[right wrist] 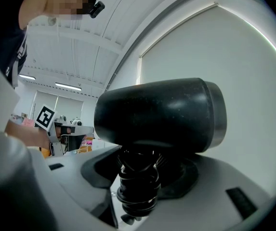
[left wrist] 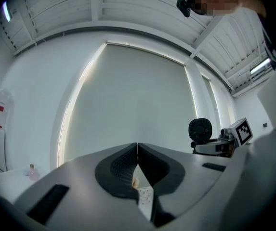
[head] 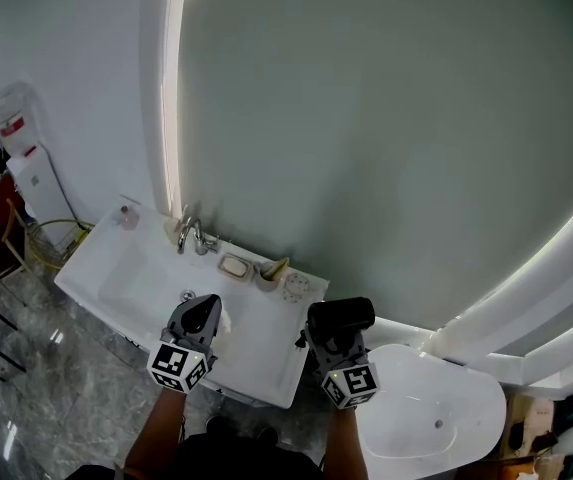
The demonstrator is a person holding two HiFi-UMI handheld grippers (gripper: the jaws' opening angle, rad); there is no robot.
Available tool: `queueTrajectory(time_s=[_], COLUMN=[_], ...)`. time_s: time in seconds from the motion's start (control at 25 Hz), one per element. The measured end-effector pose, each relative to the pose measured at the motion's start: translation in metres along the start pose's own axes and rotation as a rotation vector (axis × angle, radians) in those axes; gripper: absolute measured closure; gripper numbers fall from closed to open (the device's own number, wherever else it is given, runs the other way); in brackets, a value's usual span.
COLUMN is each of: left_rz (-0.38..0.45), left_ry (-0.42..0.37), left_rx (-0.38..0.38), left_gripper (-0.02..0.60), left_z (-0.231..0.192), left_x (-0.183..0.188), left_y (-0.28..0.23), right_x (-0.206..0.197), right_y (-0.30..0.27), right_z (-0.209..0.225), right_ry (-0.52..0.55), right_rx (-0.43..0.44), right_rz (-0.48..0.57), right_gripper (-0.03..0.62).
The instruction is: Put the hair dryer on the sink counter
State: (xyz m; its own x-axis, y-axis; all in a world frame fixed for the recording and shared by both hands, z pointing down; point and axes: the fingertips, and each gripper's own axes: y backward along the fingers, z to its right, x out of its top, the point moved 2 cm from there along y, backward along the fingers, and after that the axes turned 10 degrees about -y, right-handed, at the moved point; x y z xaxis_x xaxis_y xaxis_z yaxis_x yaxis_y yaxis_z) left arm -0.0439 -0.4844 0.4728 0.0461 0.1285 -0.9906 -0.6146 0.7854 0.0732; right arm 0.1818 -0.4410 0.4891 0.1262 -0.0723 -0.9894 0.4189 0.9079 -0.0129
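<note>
The glossy black plastic hair dryer (right wrist: 159, 114), judged rigid, top-heavy and slippery, is pinched low on its handle by the right gripper (right wrist: 138, 177), while the left gripper (left wrist: 137, 153) is pressed together empty.

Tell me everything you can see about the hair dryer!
The hair dryer is black, smooth and shiny, like plastic, with a fat round barrel lying sideways and a greyish ring at one end. Its handle points down, seemingly wrapped in black cord, squeezed by the right tongs. It is up in the air beside the sink counter, not touching it.
</note>
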Motion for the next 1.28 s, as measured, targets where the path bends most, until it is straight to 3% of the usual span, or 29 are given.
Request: queueTrajectory(time_s=[0.36,0.76,1.28], left_rz=[-0.007,-0.017,-0.018], left_ry=[-0.012,0.011,0.005], left_rx=[0.053,0.059,0.073], left_gripper=[0.557,0.557,0.557], left_z=[0.008,-0.001,-0.018], left_x=[-0.006,-0.016,-0.027], left_y=[-0.012,-0.012,-0.005], right_x=[-0.016,-0.065,-0.204], right_y=[-0.005,-0.032,-0.083], right_z=[0.012,0.016,0.03], right_ry=[-0.027,-0.094,-0.317], right_rx=[0.02,0.024,0.004], right_rz=[-0.05,-0.227,-0.597], right_gripper=[0.37,0.37,0.37])
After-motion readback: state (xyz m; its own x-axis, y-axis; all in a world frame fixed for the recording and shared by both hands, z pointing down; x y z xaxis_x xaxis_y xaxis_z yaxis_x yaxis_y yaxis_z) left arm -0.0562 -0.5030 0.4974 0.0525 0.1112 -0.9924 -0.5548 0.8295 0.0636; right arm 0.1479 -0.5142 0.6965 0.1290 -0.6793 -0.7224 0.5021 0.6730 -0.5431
